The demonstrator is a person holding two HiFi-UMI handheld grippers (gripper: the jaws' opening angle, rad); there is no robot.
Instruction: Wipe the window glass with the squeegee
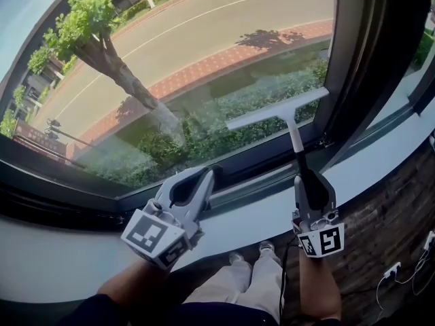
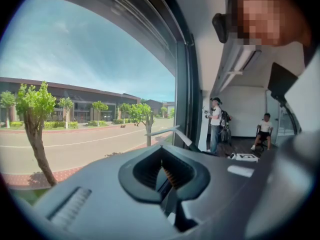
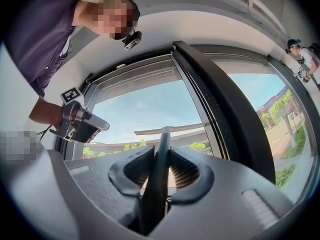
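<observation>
The squeegee point(image 1: 275, 114) has a long white blade pressed flat against the lower right part of the window glass point(image 1: 170, 66). Its white neck runs down into a dark handle. My right gripper point(image 1: 307, 184) is shut on that handle, just above the sill. In the right gripper view the handle point(image 3: 159, 169) stands between the closed jaws of the right gripper point(image 3: 160, 173) and the blade point(image 3: 170, 130) crosses the glass beyond. My left gripper point(image 1: 202, 180) hovers to the left by the bottom frame, shut and holding nothing. From the left gripper point(image 2: 164, 170) the squeegee point(image 2: 170, 132) shows ahead.
A thick dark mullion point(image 1: 353, 66) stands right beside the blade's right end. The pale sill point(image 1: 258, 212) runs below the glass. Cables and sockets point(image 1: 397, 270) lie on the floor at lower right. Two people point(image 2: 216, 121) are further back in the room.
</observation>
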